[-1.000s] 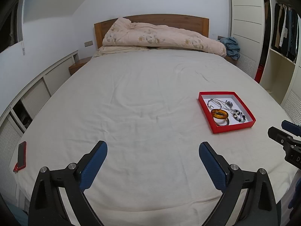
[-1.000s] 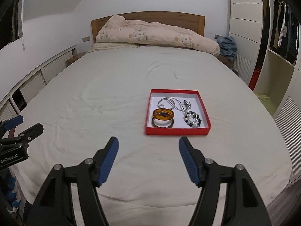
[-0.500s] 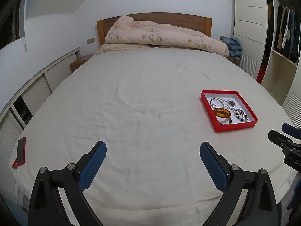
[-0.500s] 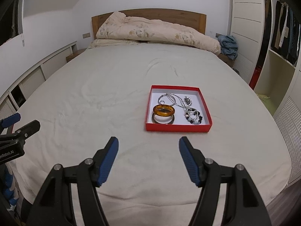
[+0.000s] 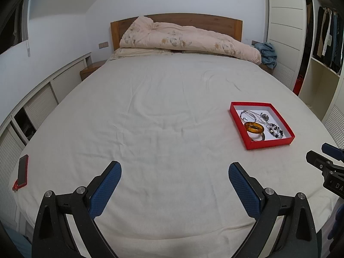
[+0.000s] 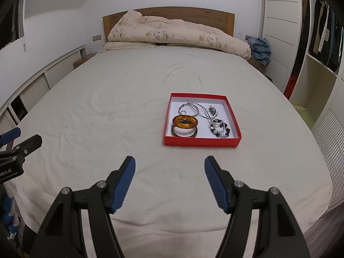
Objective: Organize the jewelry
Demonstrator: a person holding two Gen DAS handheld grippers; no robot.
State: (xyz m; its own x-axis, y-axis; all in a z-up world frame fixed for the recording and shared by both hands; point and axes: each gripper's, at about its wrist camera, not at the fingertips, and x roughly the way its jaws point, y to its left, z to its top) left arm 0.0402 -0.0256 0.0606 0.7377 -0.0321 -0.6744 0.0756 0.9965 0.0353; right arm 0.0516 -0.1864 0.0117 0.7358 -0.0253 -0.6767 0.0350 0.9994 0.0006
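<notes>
A shallow red box [image 6: 202, 143] [image 5: 269, 145] with a white inside lies on the bed's sheet. In it are an amber bangle [image 6: 185, 122] [image 5: 254, 127] resting on a darker metal bangle [image 6: 184, 133], a silver chain necklace [image 6: 194, 107] and a black-and-white beaded bracelet [image 6: 220, 130]. My right gripper [image 6: 169, 167] hovers open over the sheet just in front of the box, nothing between its blue pads. My left gripper [image 5: 174, 172] is open too, over bare sheet well left of the box. Each gripper's tip shows at the edge of the other's view.
A phone in a red case [image 5: 22, 173] lies near the bed's left edge. A rumpled floral duvet [image 6: 172, 32] is piled against the wooden headboard. Low white cabinets run along the left; an open wardrobe [image 6: 322, 49] stands on the right.
The box sits slightly higher and farther in the right wrist view as that gripper tilted a little. The left gripper stayed put; both jaws kept their opening.
</notes>
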